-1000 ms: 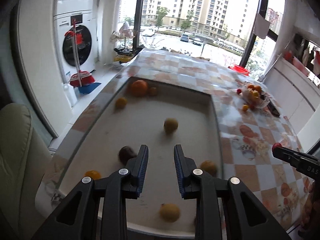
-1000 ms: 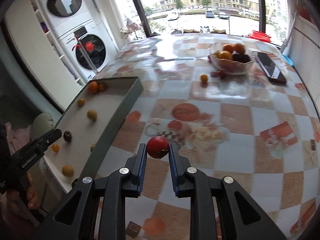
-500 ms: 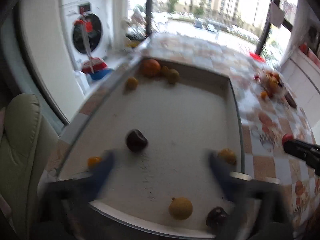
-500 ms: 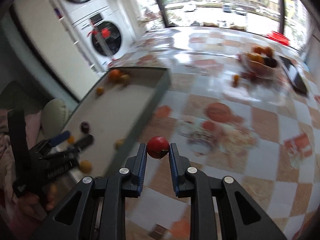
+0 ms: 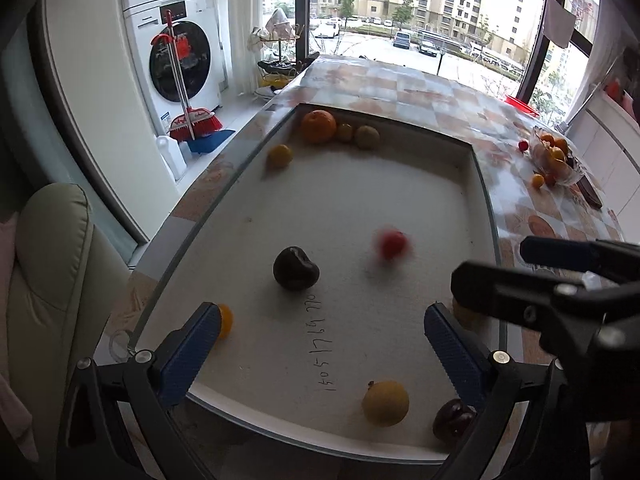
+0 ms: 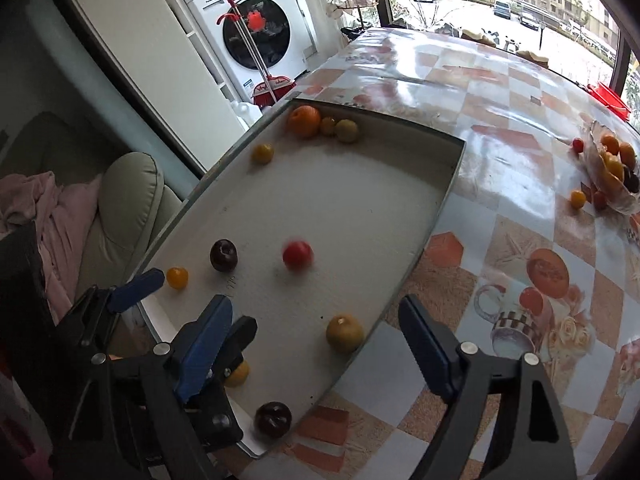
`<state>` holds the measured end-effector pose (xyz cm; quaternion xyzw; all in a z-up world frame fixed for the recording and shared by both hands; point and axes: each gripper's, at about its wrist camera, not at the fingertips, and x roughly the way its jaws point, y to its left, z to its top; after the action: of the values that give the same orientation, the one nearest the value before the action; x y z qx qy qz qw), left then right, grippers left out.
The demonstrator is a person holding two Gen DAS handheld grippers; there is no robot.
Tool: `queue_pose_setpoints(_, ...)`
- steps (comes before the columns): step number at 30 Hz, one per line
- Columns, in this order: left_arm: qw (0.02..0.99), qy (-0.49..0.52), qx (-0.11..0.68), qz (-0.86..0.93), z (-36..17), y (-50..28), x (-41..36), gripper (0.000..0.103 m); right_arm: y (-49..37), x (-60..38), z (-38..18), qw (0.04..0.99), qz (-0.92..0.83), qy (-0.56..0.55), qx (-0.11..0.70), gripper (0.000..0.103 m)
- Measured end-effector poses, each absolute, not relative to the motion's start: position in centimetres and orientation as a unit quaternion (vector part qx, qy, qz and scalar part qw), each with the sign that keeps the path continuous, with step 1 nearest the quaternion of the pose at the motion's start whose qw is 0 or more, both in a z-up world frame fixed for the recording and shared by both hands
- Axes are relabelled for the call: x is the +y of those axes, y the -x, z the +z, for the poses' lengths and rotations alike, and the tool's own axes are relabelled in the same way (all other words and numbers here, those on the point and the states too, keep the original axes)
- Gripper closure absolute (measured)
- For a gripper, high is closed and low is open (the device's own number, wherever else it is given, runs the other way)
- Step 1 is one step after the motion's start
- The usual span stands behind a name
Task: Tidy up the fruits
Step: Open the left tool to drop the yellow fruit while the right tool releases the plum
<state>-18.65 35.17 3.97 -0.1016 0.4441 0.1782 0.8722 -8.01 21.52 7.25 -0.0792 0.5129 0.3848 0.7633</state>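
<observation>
The right gripper (image 6: pixel 316 344), which half a second earlier had pinched the small round red fruit (image 6: pixel 297 255), had just been opening its jaws and now stood spread and empty, while the fruit, blurred, lay inside the shallow grey rectangular tray (image 6: pixel 436 216) near its middle, just beside a dark purple plum (image 6: pixel 223 255). The left gripper (image 5: pixel 320 344) had likewise spread its jaws wide over the tray's near end with nothing between them, so one more fruit appeared sorted and both hands looked free for the next. Handwritten digits (image 5: pixel 320 344) on the tray floor near the plum read roughly "1405176477", uncertainly.
</observation>
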Motion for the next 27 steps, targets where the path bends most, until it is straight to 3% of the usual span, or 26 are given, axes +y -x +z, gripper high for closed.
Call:
queue_pose_setpoints(3, 0.871, 0.1, 0.445, 0.181, 3.9, 18.6, 35.1, 0.001, 8.2, 21.8, 7.3, 0.766, 0.375, 0.092, 0.513, 0.011)
queue_pose_setpoints(5, 0.87, 0.101, 0.445, 0.185, 3.9, 18.6, 35.2, 0.001, 8.1, 21.7, 7.3, 0.769, 0.367, 0.098, 0.515, 0.0)
queue_pose_setpoints(27, 0.852, 0.07, 0.481, 0.196, 3.3, 18.6, 34.1, 0.001, 8.6, 21.0, 6.6, 0.762, 0.331, 0.139, 0.539, 0.0)
